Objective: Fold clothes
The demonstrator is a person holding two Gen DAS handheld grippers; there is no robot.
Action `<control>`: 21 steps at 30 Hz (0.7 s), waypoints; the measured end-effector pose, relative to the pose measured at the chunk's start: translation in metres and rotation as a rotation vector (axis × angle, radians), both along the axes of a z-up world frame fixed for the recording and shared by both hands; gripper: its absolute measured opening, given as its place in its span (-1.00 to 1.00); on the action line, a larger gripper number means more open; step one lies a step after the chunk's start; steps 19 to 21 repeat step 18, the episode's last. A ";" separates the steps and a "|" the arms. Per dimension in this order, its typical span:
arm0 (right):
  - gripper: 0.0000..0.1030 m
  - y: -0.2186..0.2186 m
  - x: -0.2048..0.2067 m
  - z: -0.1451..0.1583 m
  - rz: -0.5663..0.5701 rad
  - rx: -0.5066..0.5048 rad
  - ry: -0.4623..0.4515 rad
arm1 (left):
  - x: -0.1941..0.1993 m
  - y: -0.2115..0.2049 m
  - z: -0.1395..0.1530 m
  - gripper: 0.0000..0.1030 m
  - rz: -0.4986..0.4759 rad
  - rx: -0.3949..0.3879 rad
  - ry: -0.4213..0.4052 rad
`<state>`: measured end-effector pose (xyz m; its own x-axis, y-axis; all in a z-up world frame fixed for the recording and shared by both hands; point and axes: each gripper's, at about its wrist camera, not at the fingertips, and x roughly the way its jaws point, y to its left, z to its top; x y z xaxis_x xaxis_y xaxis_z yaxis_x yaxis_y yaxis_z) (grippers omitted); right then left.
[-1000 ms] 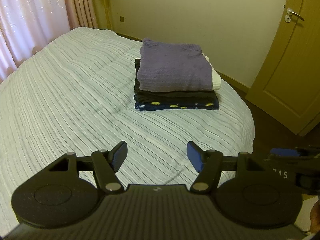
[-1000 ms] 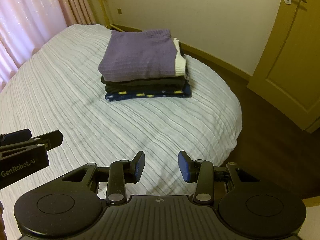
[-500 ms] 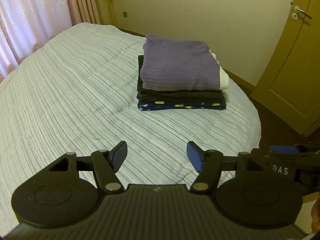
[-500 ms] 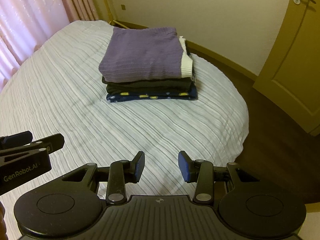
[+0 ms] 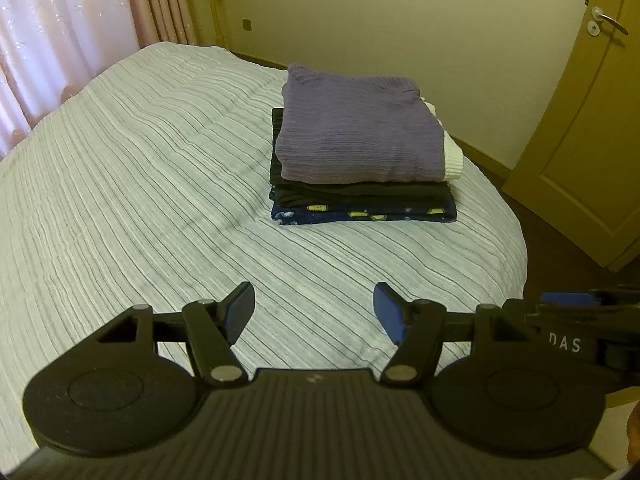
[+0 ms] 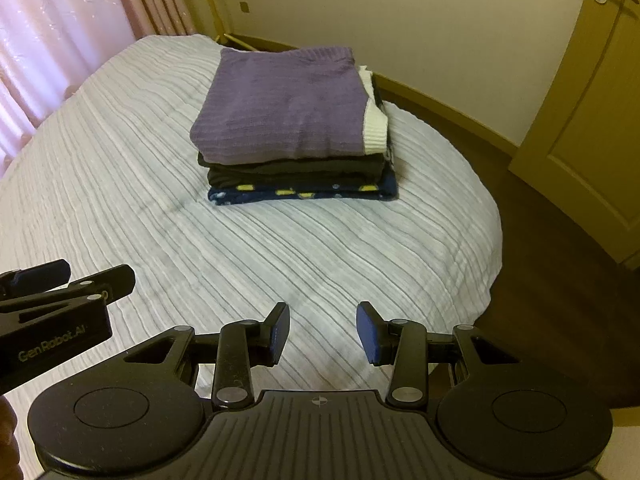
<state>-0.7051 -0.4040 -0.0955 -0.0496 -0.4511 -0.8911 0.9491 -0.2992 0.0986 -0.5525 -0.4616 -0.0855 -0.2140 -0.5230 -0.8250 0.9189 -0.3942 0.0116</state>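
A folded stack of clothes [image 5: 362, 160] rests on a striped bedspread [image 5: 140, 184] near the bed's far corner; a purple sweater [image 6: 284, 108] lies on top, dark garments beneath. The left gripper [image 5: 314, 312] and right gripper [image 6: 322, 332] hover over bare bedspread, jaws apart, gripping nothing; both well short of the stack.

- Our left wrist cam sits right behind the left gripper [image 5: 314, 312], tilted down past its fingers at the bed [image 5: 132, 184].
- Right wrist cam: same deal behind the right gripper [image 6: 322, 330].
- Both share the folded stack [image 5: 360, 148], well beyond the fingertips.
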 end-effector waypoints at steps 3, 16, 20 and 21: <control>-0.20 -0.002 -0.001 -0.002 0.003 0.002 -0.002 | -0.002 -0.004 -0.002 0.21 0.005 -0.003 0.002; -0.20 -0.007 -0.008 -0.004 0.005 0.008 0.000 | -0.010 -0.009 -0.004 0.21 0.015 -0.024 0.023; -0.20 -0.007 -0.009 -0.004 0.008 0.008 0.000 | -0.010 -0.008 -0.002 0.21 0.015 -0.034 0.029; -0.20 -0.007 -0.009 -0.004 0.008 0.008 0.000 | -0.010 -0.008 -0.002 0.21 0.015 -0.034 0.029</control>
